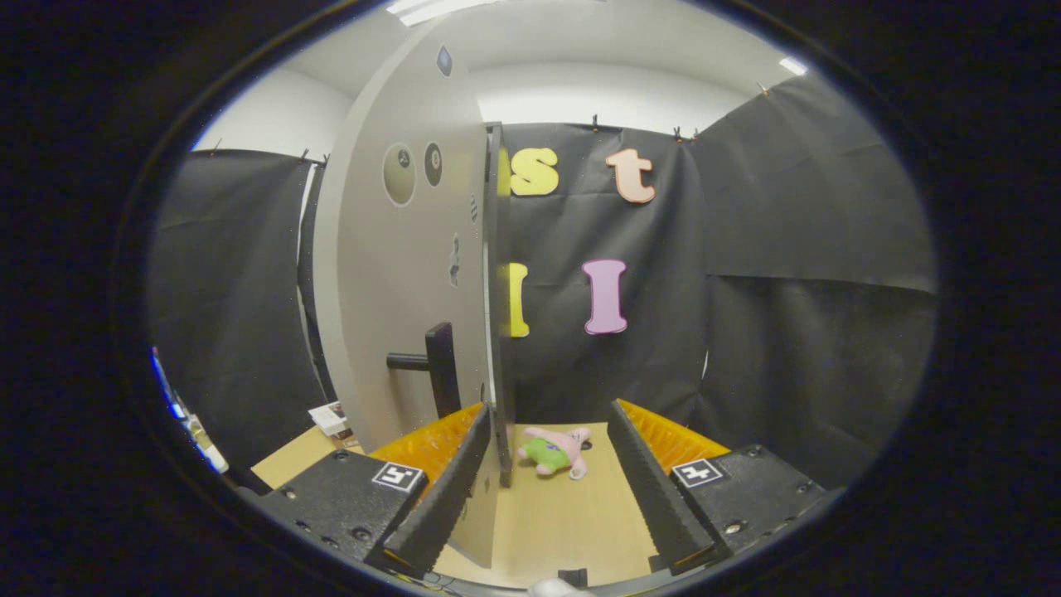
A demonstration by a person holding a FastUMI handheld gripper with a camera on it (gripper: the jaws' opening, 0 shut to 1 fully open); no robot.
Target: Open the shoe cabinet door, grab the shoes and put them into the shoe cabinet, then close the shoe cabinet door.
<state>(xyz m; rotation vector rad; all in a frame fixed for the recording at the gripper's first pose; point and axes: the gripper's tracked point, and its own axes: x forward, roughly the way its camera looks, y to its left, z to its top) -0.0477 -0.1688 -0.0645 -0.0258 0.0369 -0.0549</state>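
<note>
Ribbed fingers of the gripper (547, 489) spread wide apart, released, grasping nothing; left finger (443, 489) lying against the outer face of the shoe cabinet door (398, 274), right finger (655, 489) well clear of it. Door edge standing upright between the fingers, nearer the left one. Door panel flat, smooth, pale grey, seen edge-on and swung open, with round cut-outs (399, 172) high on its face. Dark bar handle (431, 365) projecting from the panel just beyond the left finger. Cabinet interior hidden; contents cannot be told. Pink and green plush toy (554, 451) lying on the light wooden floor (564, 522), just ahead of the fingers, beside the door's lower edge. Small box (330, 417) on the floor left of the door.
</note>
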